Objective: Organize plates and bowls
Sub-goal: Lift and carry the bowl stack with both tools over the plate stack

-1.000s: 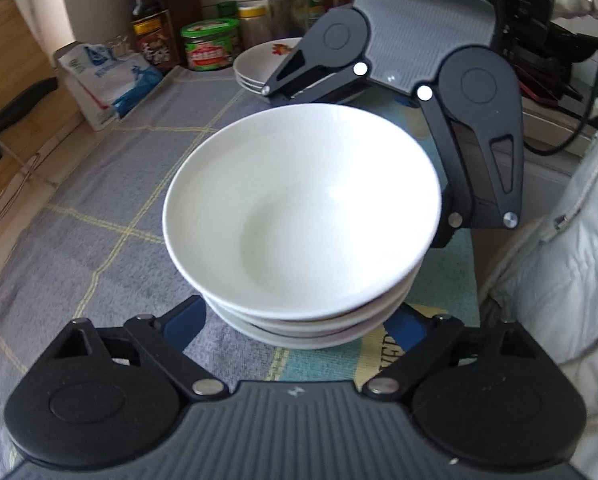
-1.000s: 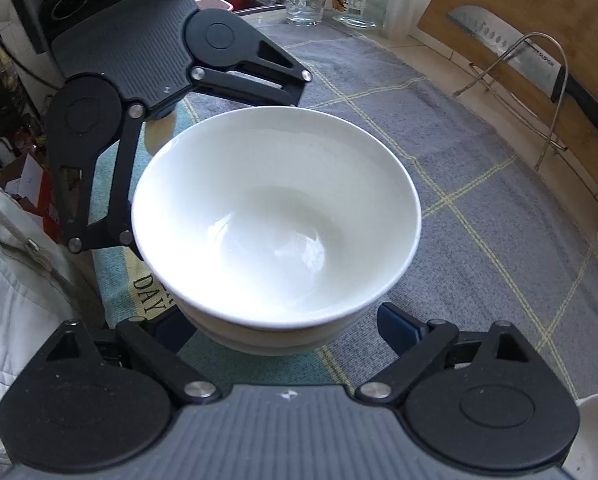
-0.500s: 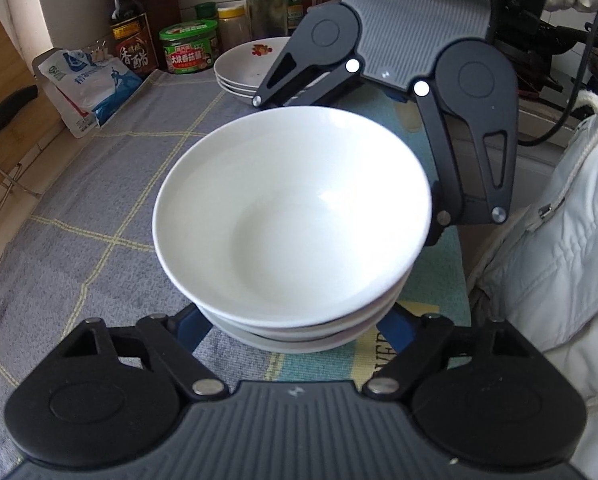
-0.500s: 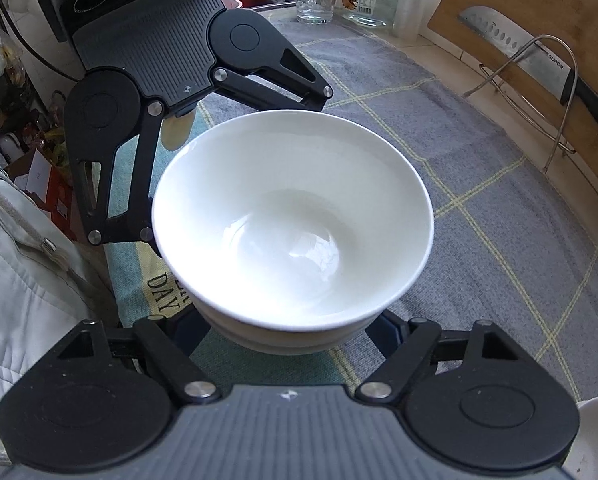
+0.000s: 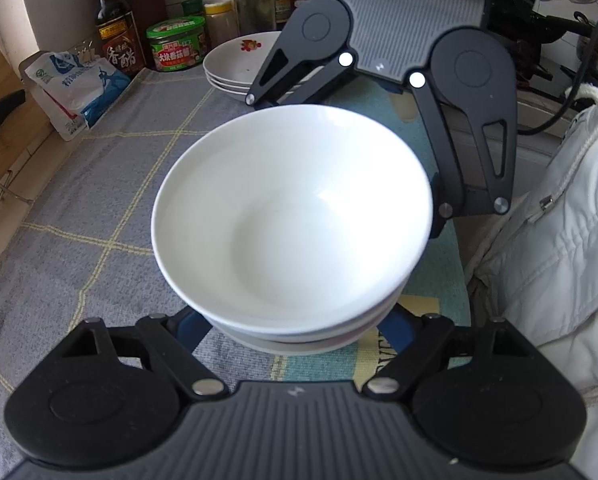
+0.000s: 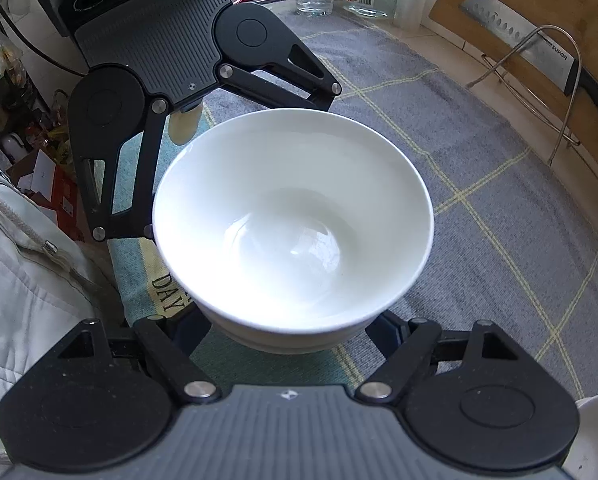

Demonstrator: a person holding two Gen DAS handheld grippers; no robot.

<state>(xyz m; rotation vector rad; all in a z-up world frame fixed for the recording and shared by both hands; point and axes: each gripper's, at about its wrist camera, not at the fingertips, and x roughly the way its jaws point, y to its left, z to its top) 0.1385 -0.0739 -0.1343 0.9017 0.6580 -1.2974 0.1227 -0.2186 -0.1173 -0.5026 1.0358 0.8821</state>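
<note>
A grey cloth with yellow grid lines [image 5: 99, 184] covers the bench, and bottles and jars line the wall at its far end. A stack of flowered plates [image 5: 239, 64] sits near them, well apart from me. At the bench's near edge stands the stack of white bowls [image 5: 295, 216], 3 rims showing from my left camera, over a teal printed mat [image 6: 155, 280]. My left fingers [image 5: 295, 324] are clenched on the lower bowls of that stack, blue pads pressed in from both sides under the top rim. My right fingers [image 6: 287, 328] grasp the same stack from the opposite side, also low on its wall. Each tool faces the other across the bowls. A cleaver [image 6: 515, 36] leans on a wooden board [image 6: 539, 8] behind a wire stand.
</note>
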